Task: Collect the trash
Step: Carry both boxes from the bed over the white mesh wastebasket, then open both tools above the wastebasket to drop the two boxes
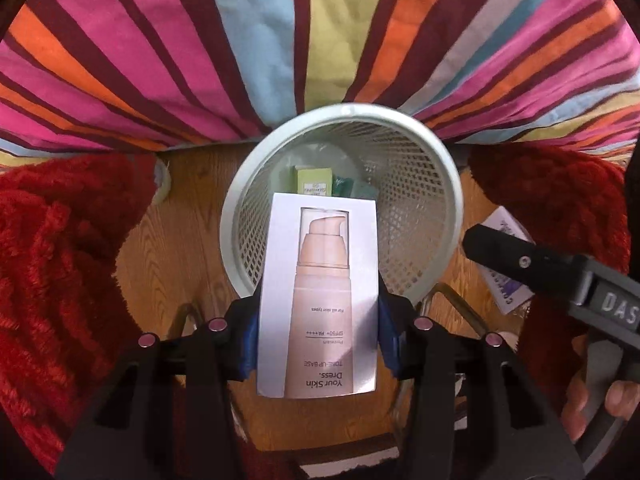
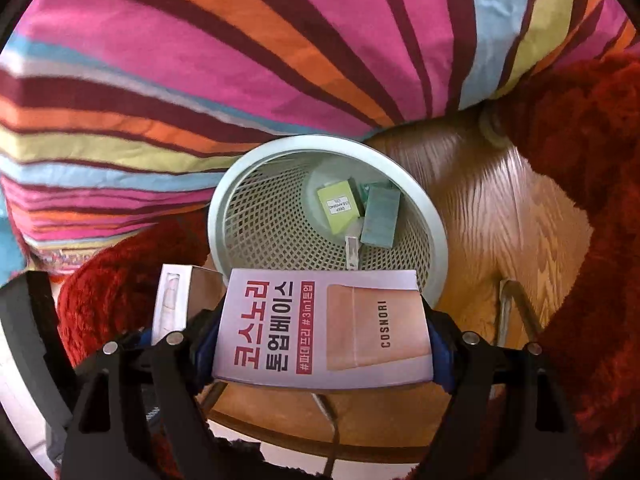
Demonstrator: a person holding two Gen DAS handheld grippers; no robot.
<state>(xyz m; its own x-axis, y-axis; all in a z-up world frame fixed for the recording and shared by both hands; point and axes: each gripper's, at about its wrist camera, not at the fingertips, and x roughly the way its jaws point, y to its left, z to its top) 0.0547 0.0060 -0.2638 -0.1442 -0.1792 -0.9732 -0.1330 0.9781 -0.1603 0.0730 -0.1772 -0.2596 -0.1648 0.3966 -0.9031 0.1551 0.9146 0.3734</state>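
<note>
White mesh formed the bin [image 1: 416, 184] that stood on the wood floor [image 1: 160, 248], its far rim against the striped cover [image 1: 256, 40]. You held your left gripper [image 1: 318, 312] just over the bin's near rim, its jaws clamped on the long sides of a pale carton [image 1: 318, 300] printed with a pump bottle; the carton's far end reached over the opening. You held your right gripper [image 2: 324, 336] beside it, jaws clamped on the two ends of a lilac box [image 2: 324, 328] with red and black Korean lettering and the word COSNORI; its far edge overlapped the bin's [image 2: 400, 172] near rim. In the right wrist view the pale carton [image 2: 180, 296] showed just left of the lilac box, near it but whether touching I cannot tell. In the left wrist view your right gripper [image 1: 496, 246] came in from the right, with the lilac box [image 1: 500, 280] partly hidden behind it and your fingers [image 1: 620, 400] on its handle. Down in the bin lay a green box [image 2: 340, 204], a grey-green box [image 2: 380, 220] beside it on the right, and a small pale piece at their near side, too unclear to name. Red shaggy rug [image 1: 60, 260] lay on both sides of the bare floor.
</note>
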